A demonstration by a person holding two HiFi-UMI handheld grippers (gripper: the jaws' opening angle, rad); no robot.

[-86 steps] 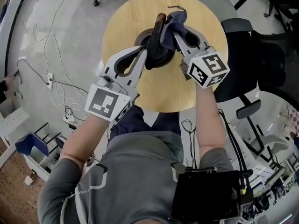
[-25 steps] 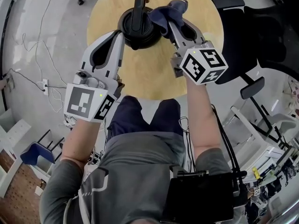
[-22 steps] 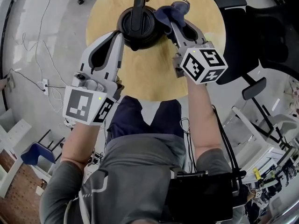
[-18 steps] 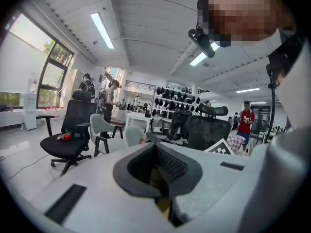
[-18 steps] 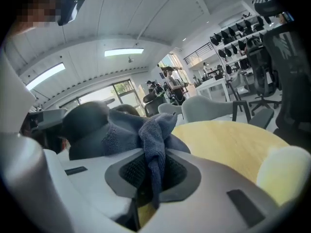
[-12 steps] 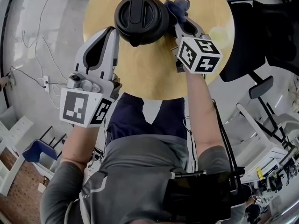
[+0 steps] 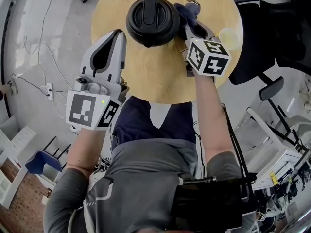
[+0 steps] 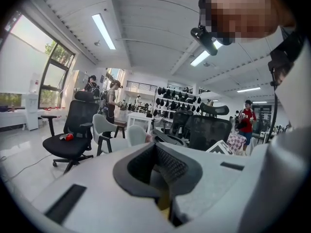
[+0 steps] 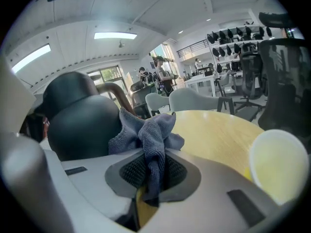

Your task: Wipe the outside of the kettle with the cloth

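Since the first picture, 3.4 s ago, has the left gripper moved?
Yes. The left gripper has pulled back from the kettle toward the table's left edge. Its jaws were against the kettle's side and are now clear of it.

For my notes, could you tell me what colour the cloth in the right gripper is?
Greyish blue; the cloth shows best in the right gripper view.

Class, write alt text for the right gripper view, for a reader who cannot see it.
The right gripper is shut on a grey-blue cloth, whose bunched end lies against the side of a dark kettle. The kettle stands on a round wooden table, with office chairs behind.
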